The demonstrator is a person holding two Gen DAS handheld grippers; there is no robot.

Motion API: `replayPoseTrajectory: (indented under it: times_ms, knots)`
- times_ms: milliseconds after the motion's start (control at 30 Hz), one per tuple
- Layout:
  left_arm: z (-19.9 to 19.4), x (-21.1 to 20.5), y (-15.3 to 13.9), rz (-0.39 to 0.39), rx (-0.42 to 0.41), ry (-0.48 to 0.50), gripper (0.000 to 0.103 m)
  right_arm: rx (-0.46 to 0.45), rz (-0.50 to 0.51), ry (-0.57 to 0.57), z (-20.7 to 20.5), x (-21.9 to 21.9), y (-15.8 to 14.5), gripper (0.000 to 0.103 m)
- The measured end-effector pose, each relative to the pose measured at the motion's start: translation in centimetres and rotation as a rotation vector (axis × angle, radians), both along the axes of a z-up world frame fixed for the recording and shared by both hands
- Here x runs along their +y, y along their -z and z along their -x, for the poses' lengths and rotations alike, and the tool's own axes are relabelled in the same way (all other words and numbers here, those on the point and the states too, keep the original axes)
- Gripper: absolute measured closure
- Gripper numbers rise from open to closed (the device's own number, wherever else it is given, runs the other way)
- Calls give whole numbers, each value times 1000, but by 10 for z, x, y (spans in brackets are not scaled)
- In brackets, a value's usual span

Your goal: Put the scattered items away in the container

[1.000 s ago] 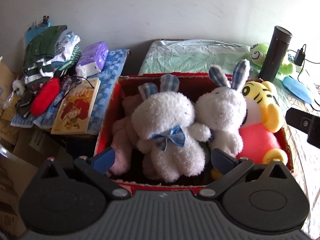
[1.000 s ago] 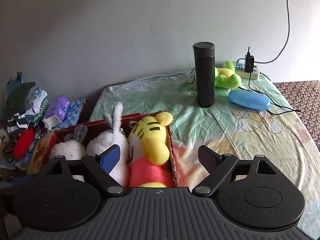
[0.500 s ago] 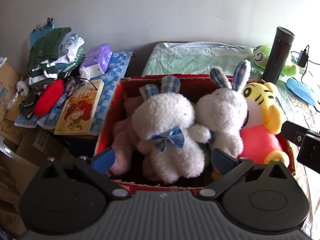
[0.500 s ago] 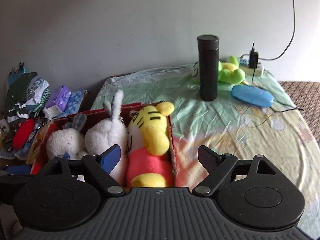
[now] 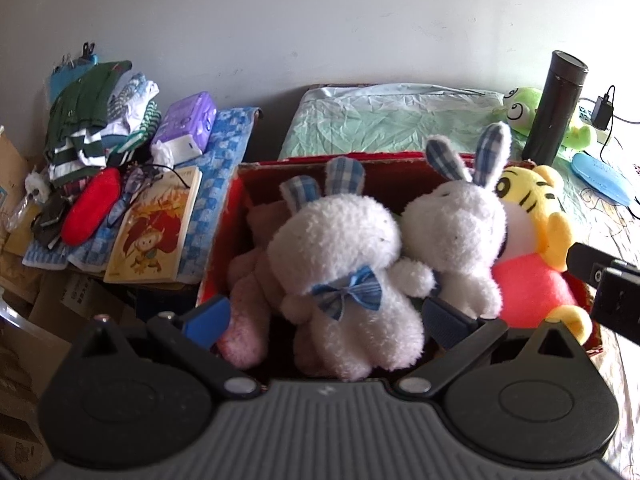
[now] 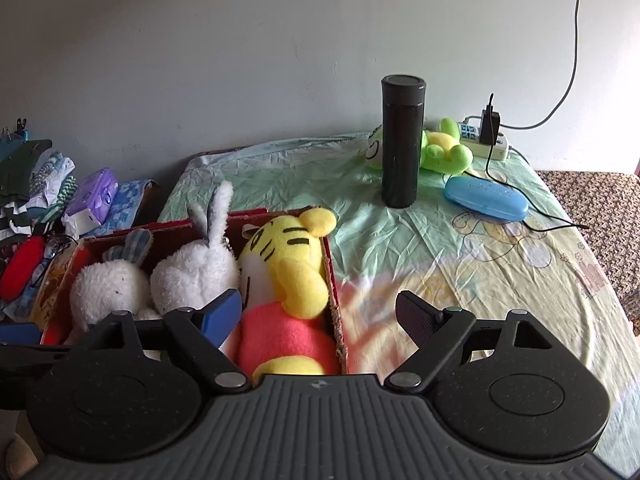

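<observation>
A red cardboard box (image 5: 320, 162) (image 6: 332, 280) sits on the bed and holds soft toys. Inside are a white rabbit with a blue bow (image 5: 344, 256) (image 6: 108, 288), a second white rabbit (image 5: 460, 236) (image 6: 196, 272), a yellow tiger in a pink shirt (image 5: 528, 248) (image 6: 288, 276) and a pink plush (image 5: 248, 304). My left gripper (image 5: 326, 318) stands open just in front of the bow rabbit, not touching it. Over the box's right wall my right gripper (image 6: 318, 314) is open and holds nothing. A green frog plush (image 6: 444, 150) (image 5: 524, 110) lies by the wall.
A black flask (image 6: 402, 140) stands upright on the pale green sheet (image 6: 460, 264); a blue case (image 6: 486, 198) and a power strip (image 6: 486, 146) with cables lie behind it. Left of the bed, a low surface holds folded clothes (image 5: 96, 120), a purple pack (image 5: 188, 122) and a picture book (image 5: 156, 228).
Both grippers have drawn back a little and risen; the box and toys sit lower and slightly smaller in both views. The toys have not moved. Both grippers stay open.
</observation>
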State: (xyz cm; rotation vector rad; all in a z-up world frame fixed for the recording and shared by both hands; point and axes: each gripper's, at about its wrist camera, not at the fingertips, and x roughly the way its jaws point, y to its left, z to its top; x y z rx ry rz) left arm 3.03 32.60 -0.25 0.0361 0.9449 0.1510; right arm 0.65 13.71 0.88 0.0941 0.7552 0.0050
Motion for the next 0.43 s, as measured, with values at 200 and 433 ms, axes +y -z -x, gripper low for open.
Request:
replayPoseTrajectory:
  times_ms: [200, 433]
  knots:
    - [-1, 11, 3, 33, -3, -6, 1, 12, 7, -12, -3, 9, 2, 16]
    - [-2, 15, 8, 43, -10, -9, 3, 20, 6, -15, -3, 12, 4, 16]
